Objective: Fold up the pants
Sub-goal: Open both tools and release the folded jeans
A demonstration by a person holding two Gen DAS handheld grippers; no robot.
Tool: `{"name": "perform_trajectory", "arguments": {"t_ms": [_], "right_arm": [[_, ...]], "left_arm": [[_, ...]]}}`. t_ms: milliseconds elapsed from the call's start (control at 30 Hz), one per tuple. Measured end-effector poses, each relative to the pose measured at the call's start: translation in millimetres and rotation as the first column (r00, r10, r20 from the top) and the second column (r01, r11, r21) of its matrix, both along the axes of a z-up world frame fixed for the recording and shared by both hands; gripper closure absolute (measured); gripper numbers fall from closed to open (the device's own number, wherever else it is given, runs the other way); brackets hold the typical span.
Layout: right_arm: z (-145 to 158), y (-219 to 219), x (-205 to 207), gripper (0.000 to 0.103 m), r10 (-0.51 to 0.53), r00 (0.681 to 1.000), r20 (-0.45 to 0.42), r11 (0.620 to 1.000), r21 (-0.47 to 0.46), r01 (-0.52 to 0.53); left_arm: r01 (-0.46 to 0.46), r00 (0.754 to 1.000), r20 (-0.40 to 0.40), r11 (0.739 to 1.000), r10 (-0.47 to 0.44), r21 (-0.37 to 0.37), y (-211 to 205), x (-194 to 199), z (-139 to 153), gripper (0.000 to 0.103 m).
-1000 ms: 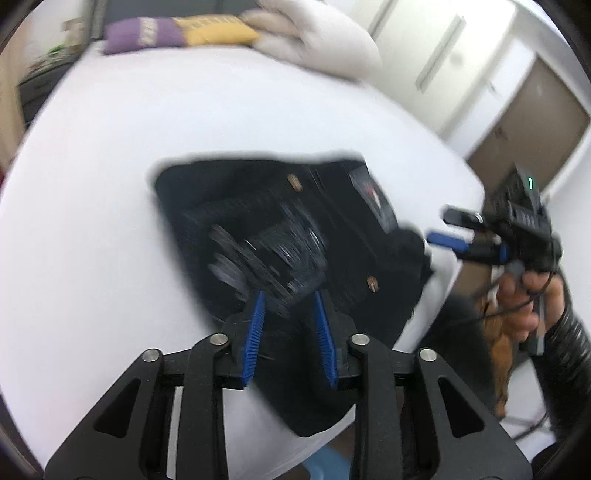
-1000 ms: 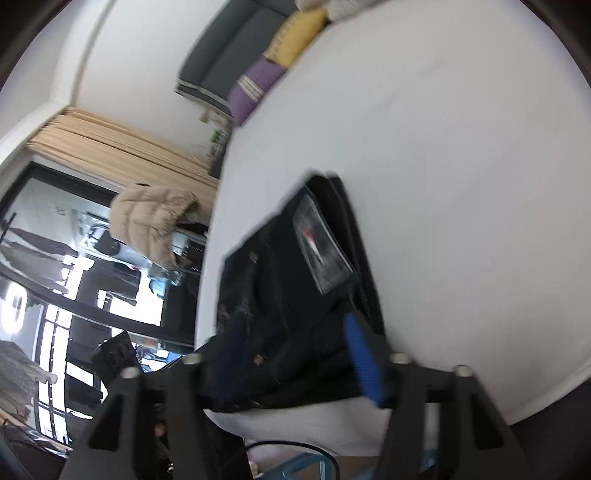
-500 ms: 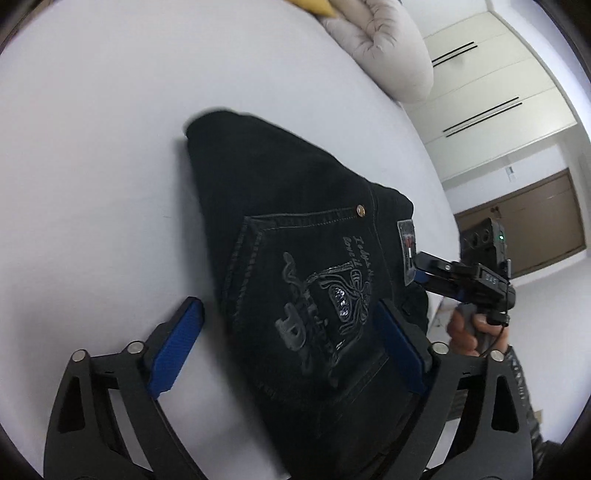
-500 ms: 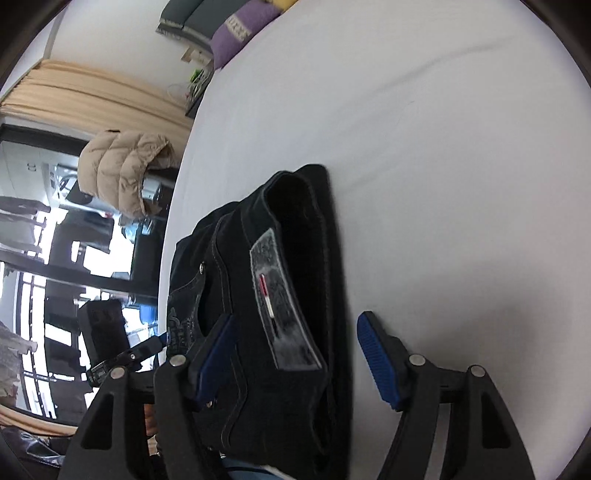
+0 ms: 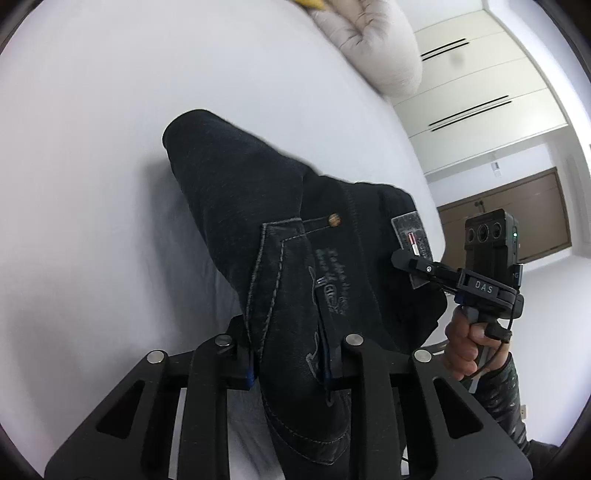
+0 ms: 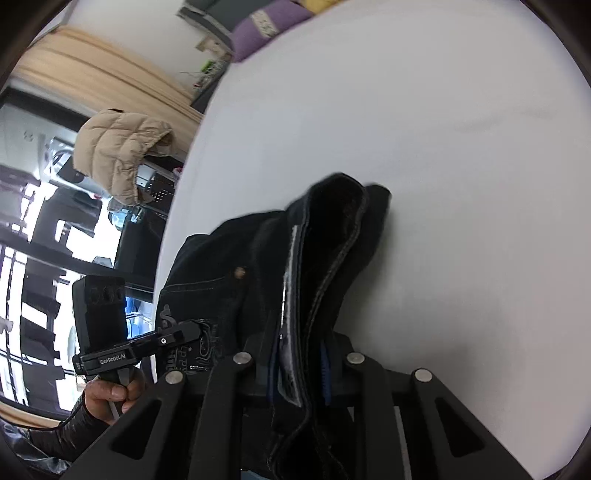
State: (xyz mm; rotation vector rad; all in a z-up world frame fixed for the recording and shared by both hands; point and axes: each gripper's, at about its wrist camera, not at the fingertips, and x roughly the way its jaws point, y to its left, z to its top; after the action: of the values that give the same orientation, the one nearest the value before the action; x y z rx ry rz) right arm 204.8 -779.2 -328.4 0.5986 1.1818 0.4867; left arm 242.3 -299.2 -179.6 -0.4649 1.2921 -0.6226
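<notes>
Black jeans [image 5: 258,206] lie folded on a white surface [image 5: 92,147], back pocket with stitched design facing up. My left gripper [image 5: 288,365] is closing its jaws on the pocket fabric, which is bunched between the blue pads and pressed by them. My right gripper [image 6: 299,376] is closing on the waistband edge with its grey patch [image 6: 290,280]; that fabric stands pinched between its pads. The left wrist view shows the right gripper [image 5: 404,260] at the patch [image 5: 412,229]. Seen from the right wrist, the left gripper [image 6: 188,332] sits on the pocket. A hand [image 5: 465,339] holds each tool.
A pale padded jacket [image 5: 369,48] lies at the far side of the white surface. White cabinet doors [image 5: 480,92] and a brown door [image 5: 517,206] stand beyond. Off the left edge are a tan puffer jacket [image 6: 122,151], a purple cushion [image 6: 273,26] and curtains [image 6: 92,62].
Both grippers stood wide open around the jeans half a second ago; now each has closed onto the fabric. The near edge of the jeans is bunched and raised between the pads.
</notes>
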Motion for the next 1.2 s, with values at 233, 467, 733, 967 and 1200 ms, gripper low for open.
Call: {"name": "perform_trajectory", "arguments": {"t_ms": [233, 467, 733, 967, 1200], "right_arm": [[26, 30, 70, 0.084, -0.002, 0.998, 0.065, 0.995, 0.1, -0.005], [2, 85, 160, 0.084, 0.012, 0.999, 0.042, 0.99, 0.141, -0.018], [-85, 74, 189, 0.072, -0.01, 0.995, -0.097, 0.958, 0.285, 0.037], [-90, 69, 177, 0.068, -0.013, 0.999, -0.04, 0.931, 0.363, 0.026], [-68, 44, 146, 0.058, -0.139, 0.99, -0.018, 0.958, 0.251, 0.139]], "left_arm": [[-0.034, 0.989, 0.145, 0.998, 0.025, 0.06, 20, 25, 1, 0.081], [-0.084, 0.985, 0.158, 0.989, 0.064, 0.123, 20, 37, 21, 0.081], [-0.118, 0.991, 0.058, 0.993, 0.119, -0.024, 55, 43, -50, 0.068], [-0.111, 0.989, 0.094, 0.992, 0.116, -0.063, 57, 36, -55, 0.068], [-0.224, 0.953, 0.225, 0.971, 0.201, 0.08, 65, 18, -26, 0.037]]}}
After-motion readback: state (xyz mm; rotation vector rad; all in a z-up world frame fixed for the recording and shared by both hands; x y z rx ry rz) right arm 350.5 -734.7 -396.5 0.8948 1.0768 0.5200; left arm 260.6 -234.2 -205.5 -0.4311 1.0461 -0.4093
